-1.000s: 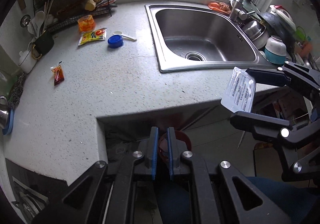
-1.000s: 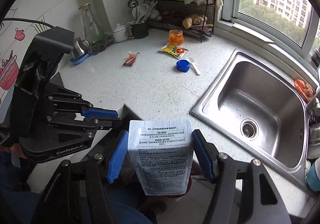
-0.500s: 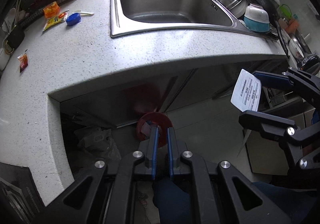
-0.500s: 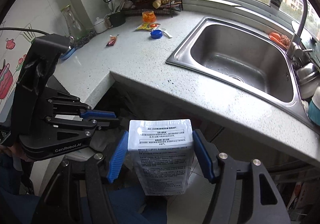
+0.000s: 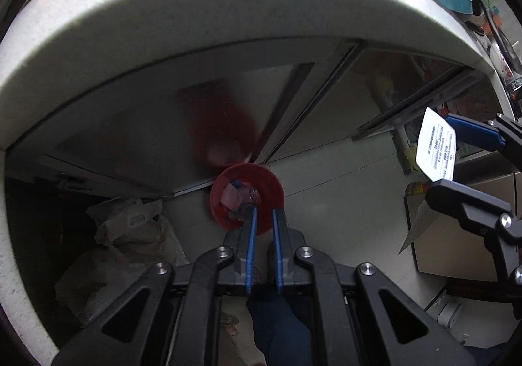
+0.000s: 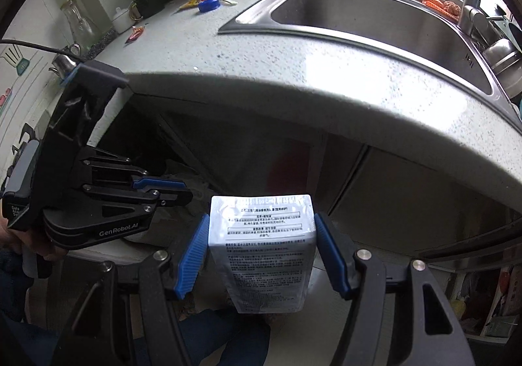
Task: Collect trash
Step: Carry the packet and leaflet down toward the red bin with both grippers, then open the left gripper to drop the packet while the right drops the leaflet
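A red bin [image 5: 265, 183] with pinkish scraps in it stands on the floor below the counter edge. My left gripper [image 5: 264, 211] points down over its near rim, shut, with nothing between the blue pads; in the right wrist view the left gripper [image 6: 187, 193] sits at the left. My right gripper [image 6: 261, 230] is shut on a white printed pouch [image 6: 264, 251], gripped by its side edges. The same pouch [image 5: 435, 147] shows at the right in the left wrist view. On the counter lie a red sachet [image 6: 137, 33], a yellow packet [image 6: 191, 2] and a blue cap [image 6: 208, 4].
The grey speckled counter [image 6: 293, 72] overhangs both grippers, with the steel sink [image 6: 359, 23] set into it. Crumpled white bags [image 5: 130, 229] lie under the counter to the left of the bin. A cardboard box [image 5: 456, 242] stands at the right. Cabinet doors [image 6: 407, 203] are behind.
Both grippers have dropped from above the counter to below its edge. The red bin has grown larger and nearer. The pouch stays clamped in the right gripper.
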A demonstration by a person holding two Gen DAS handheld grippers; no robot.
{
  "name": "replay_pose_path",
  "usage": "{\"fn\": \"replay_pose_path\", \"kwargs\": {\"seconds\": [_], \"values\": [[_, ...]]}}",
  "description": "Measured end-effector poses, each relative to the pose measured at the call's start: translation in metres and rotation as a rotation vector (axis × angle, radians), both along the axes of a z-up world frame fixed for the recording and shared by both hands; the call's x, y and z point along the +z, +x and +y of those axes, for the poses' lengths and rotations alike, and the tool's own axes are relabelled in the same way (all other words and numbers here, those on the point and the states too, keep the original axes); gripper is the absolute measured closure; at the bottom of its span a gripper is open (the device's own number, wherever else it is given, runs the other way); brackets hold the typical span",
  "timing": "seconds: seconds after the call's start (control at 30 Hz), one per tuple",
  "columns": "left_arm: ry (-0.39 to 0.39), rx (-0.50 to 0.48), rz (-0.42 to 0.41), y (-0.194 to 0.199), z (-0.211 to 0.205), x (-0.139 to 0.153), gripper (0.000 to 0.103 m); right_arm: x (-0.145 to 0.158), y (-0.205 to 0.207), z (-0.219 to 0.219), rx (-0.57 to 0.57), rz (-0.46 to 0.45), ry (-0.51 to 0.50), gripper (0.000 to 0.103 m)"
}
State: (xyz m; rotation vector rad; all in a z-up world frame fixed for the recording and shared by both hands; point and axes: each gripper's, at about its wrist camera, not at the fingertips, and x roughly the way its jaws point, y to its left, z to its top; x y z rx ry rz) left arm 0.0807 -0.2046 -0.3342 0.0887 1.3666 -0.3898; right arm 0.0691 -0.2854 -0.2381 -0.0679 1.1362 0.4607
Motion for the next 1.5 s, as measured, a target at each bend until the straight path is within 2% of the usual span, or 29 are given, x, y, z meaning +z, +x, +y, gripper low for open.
{"fn": "replay_pose_path", "kwargs": {"seconds": [0.2, 0.3, 0.4, 0.47, 0.63, 0.7, 0.8, 0.87, 0.93, 1.0, 1.03, 1.2, 1.3, 1.5], "values": [[0.0, -0.029, 0.02, 0.008, -0.018, -0.042, 0.094, -0.031, 0.013, -0.012, -0.024, 0.014, 0.002, 0.041], [0.009, -0.025, 0.02, 0.012, -0.021, -0.051, 0.08, -0.04, 0.019, -0.017, -0.026, 0.016, -0.007, 0.041], [0.015, -0.025, 0.023, 0.013, -0.023, -0.053, 0.076, -0.045, 0.023, -0.017, -0.029, 0.019, -0.005, 0.041], [0.01, -0.019, 0.024, 0.013, -0.024, -0.052, 0.065, -0.047, 0.024, -0.016, -0.027, 0.023, -0.005, 0.042], [0.009, -0.026, 0.023, 0.011, -0.017, -0.049, 0.063, -0.044, 0.018, -0.014, -0.016, 0.018, -0.003, 0.042], [0.014, -0.004, 0.022, 0.011, -0.014, -0.047, 0.063, -0.041, 0.017, -0.015, -0.016, 0.018, 0.002, 0.042], [-0.026, 0.041, 0.032, 0.011, -0.001, -0.043, 0.061, -0.036, 0.015, -0.019, -0.018, 0.019, 0.011, 0.042], [-0.03, 0.05, 0.028, 0.009, 0.004, -0.039, 0.046, -0.034, 0.013, -0.022, -0.019, 0.014, 0.015, 0.042], [-0.026, 0.049, 0.02, 0.006, 0.008, -0.034, 0.041, -0.039, 0.01, -0.025, -0.018, 0.014, 0.021, 0.042], [-0.023, 0.054, 0.015, 0.004, 0.011, -0.032, 0.029, -0.041, 0.01, -0.026, -0.016, 0.021, 0.03, 0.042], [-0.018, 0.058, 0.011, 0.002, 0.014, -0.03, 0.019, -0.042, 0.011, -0.024, -0.014, 0.024, 0.034, 0.042], [0.014, 0.092, 0.001, -0.005, 0.029, -0.034, 0.014, -0.051, 0.013, -0.011, 0.011, 0.028, 0.048, 0.042], [0.045, 0.11, 0.002, -0.01, 0.039, -0.043, 0.0, -0.064, 0.014, -0.004, 0.039, 0.034, 0.057, 0.042], [0.12, 0.125, -0.027, -0.021, 0.052, -0.06, 0.0, -0.105, 0.019, 0.021, 0.105, 0.054, 0.051, 0.042]]}}
